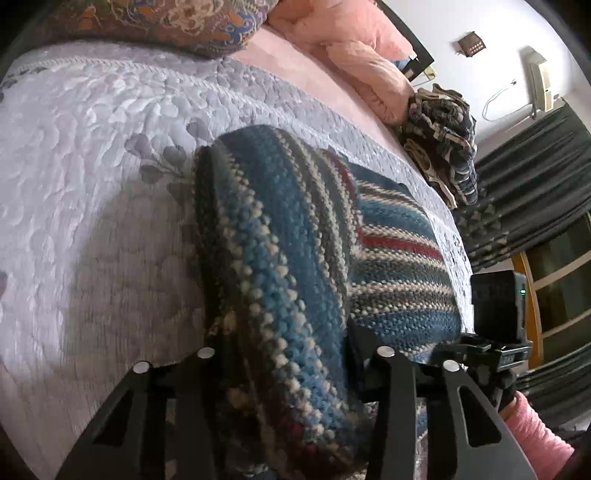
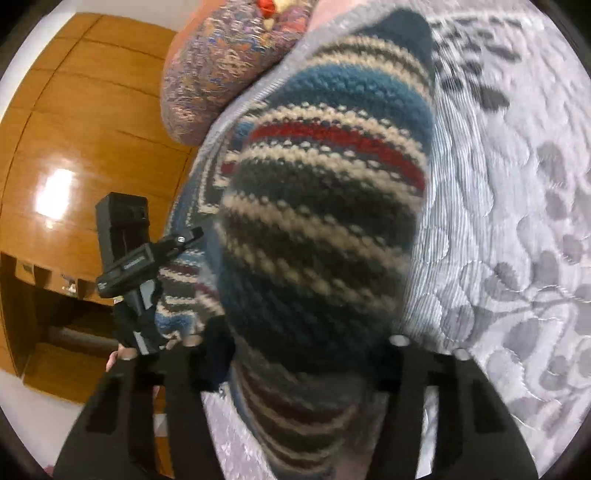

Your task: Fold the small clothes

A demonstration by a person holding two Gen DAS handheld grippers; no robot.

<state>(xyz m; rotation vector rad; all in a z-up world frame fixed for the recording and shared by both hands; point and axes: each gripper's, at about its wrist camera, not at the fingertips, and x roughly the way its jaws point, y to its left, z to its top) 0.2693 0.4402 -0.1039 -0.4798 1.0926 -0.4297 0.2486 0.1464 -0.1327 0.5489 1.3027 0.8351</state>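
While both grippers have a bite of it, the striped knit garment sits on the lavender quilted bedspread, part of it lifted off that quilt and doubled over toward the rest. Left of the knit in the left wrist view: bare quilt, with a paisley cushion at the far edge. Left gripper is clamped on a thick bunched fold of the knit; the wool fills the gap between its fingers. Past the knit's far right corner, a dark patterned clothes pile sits near pink bedding. Right gripper is likewise pinched on a lifted flap of the same knit. Handling guess: chunky wool, soft, light, stretchy, no stiffness, so it sags and bunches between grip points; good friction, slip unlikely. Best hold looks like the ribbed hem or corners, two layers together, hands well apart to keep the edge taut. Pulling on a single loop risks stretching it.
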